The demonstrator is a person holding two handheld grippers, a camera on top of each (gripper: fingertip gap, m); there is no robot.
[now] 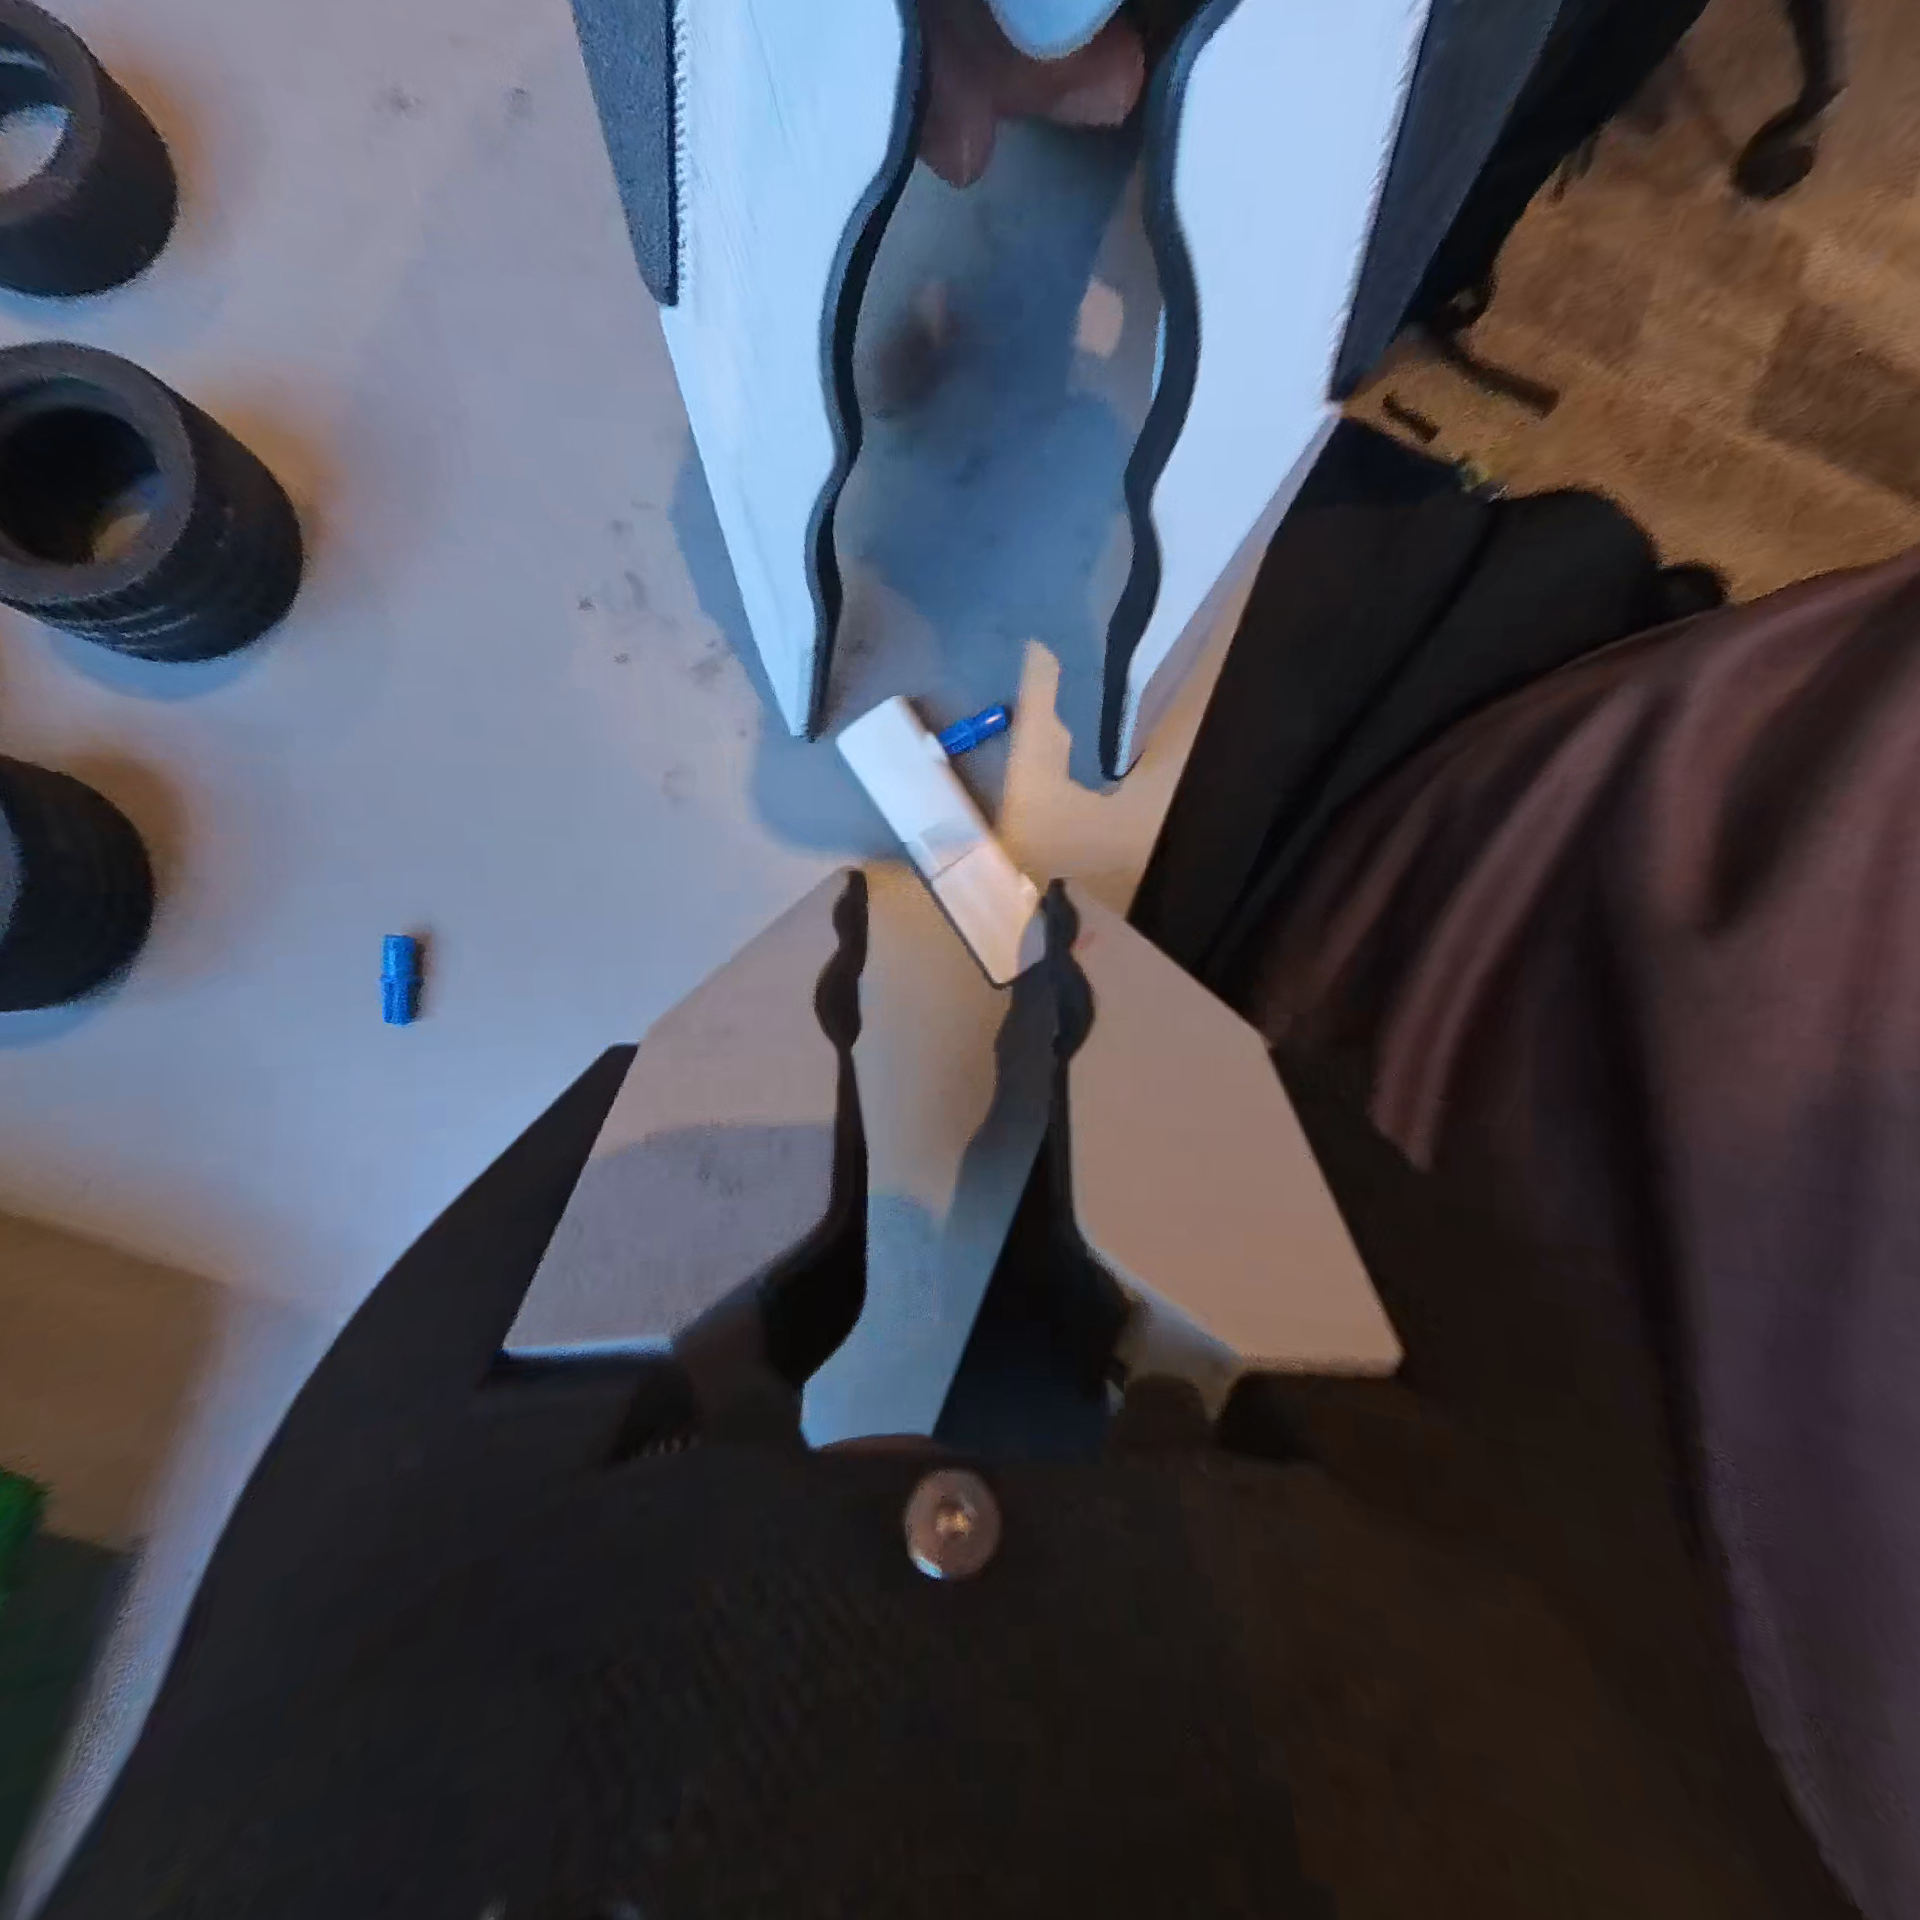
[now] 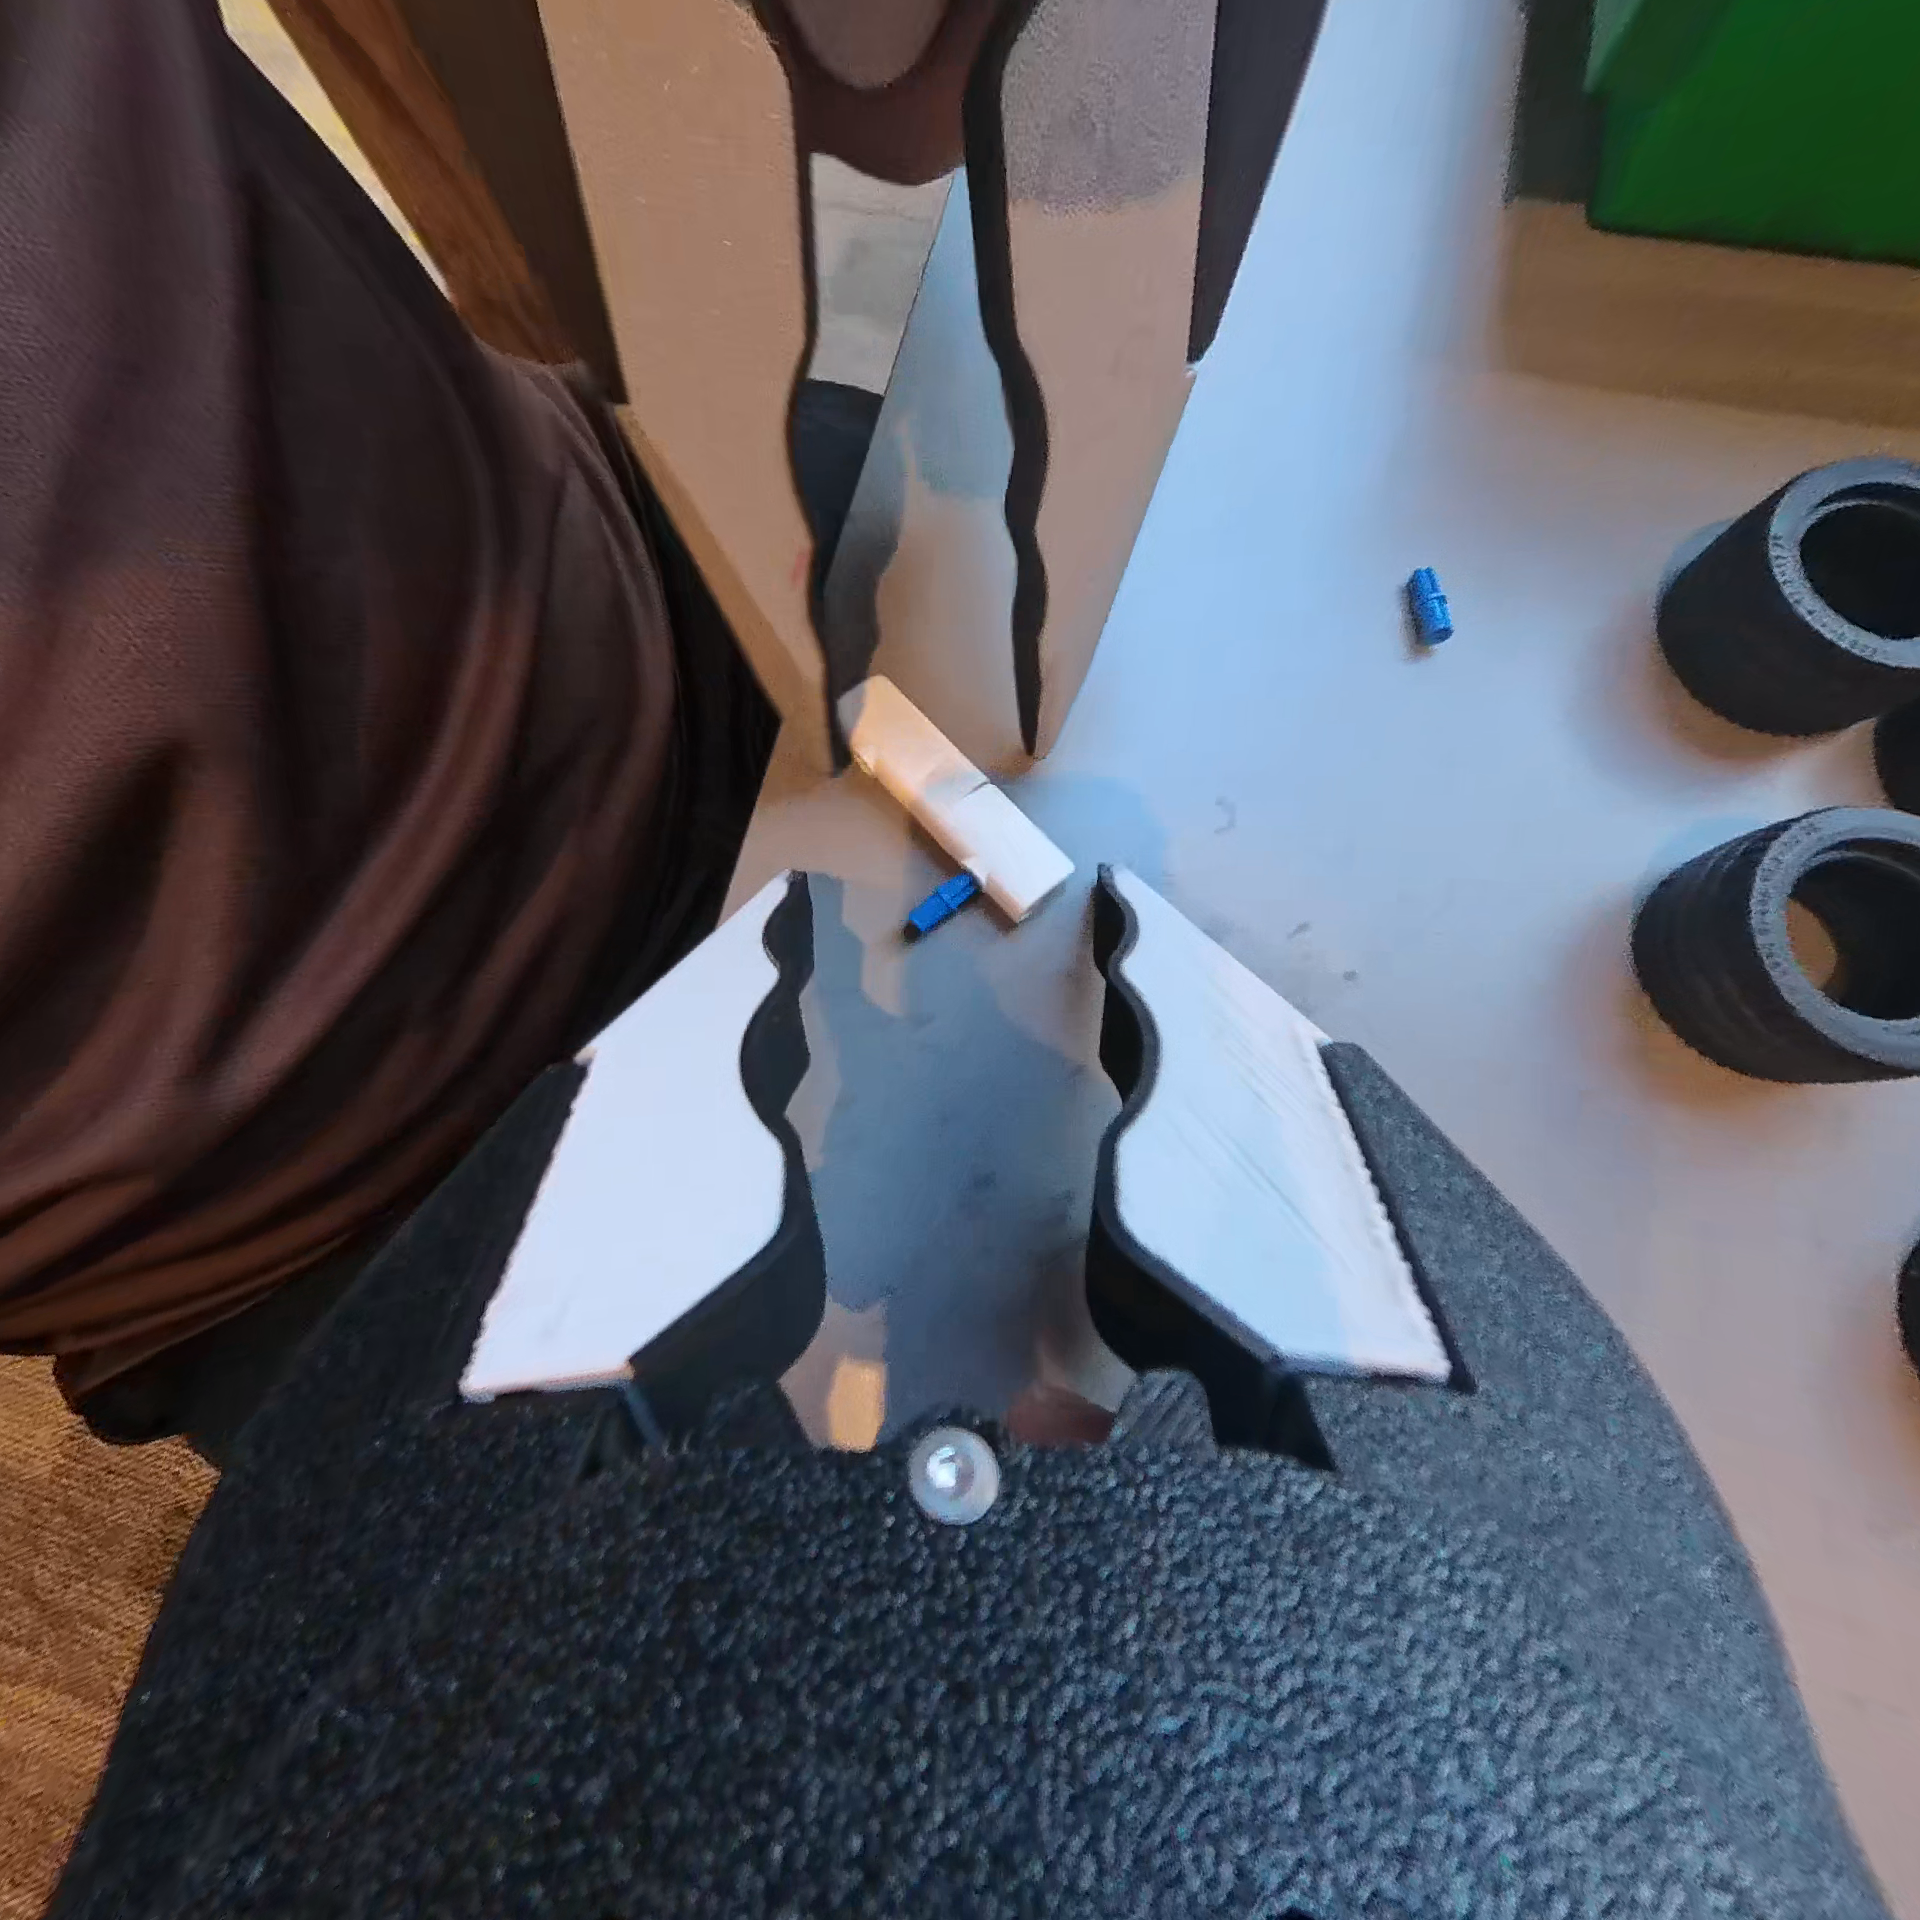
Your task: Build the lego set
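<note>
A white lego beam (image 1: 925,821) lies on the pale table (image 1: 468,727), between the two grippers, which face each other. A blue pin (image 1: 975,727) sticks out of the beam's side near one end. My left gripper (image 1: 954,888) is open; the beam's near end lies against its right fingertip (image 1: 1055,914). My right gripper (image 2: 948,878) is open, its tips on either side of the blue pin (image 2: 940,899) and that end of the beam (image 2: 977,821). Each gripper also shows in the other's view: the right gripper (image 1: 963,748) and the left gripper (image 2: 932,748).
A loose blue pin (image 1: 398,977) lies on the table, also in the right wrist view (image 2: 1429,608). Several black tyres (image 1: 114,509) (image 2: 1808,592) stand along one side. A green object (image 2: 1766,104) sits at the far corner. A person's dark clothing (image 1: 1610,935) is by the table edge. Only a small space, under 4 cm, lies between the two pairs of fingers. The loose blue pin (image 1: 398,977) is about 8 centimeters from both grippers' fingertips. Look for it in the right wrist view (image 2: 1427,597) too.
</note>
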